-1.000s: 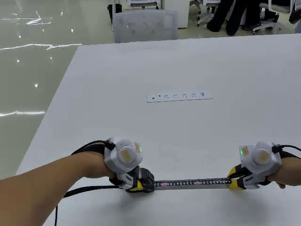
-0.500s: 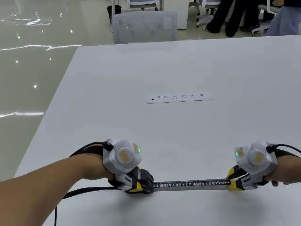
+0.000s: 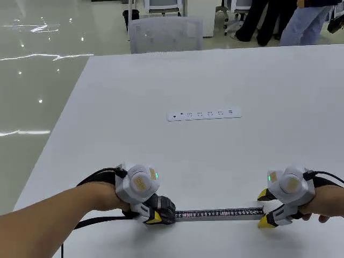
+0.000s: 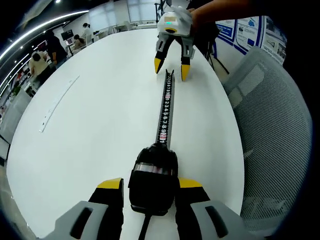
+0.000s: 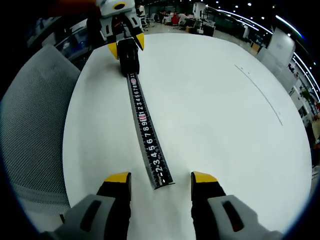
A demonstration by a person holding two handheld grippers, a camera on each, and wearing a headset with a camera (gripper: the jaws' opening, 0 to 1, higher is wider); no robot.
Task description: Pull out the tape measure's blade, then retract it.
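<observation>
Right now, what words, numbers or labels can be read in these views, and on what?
"2 3 4 5 6 7 8 9" on the tape blade, right gripper view; a red mark follows, unreadable.
Wall posters, left gripper view: too small to read.
Power strip markings, head view: too small to read.

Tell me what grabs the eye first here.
A dark numbered tape blade lies stretched along the near edge of the white table, between the two tongs. The left tongs clamp the black tape measure case; the right tongs stand open around the blade's free tip. Farther back lies a white power strip.
</observation>
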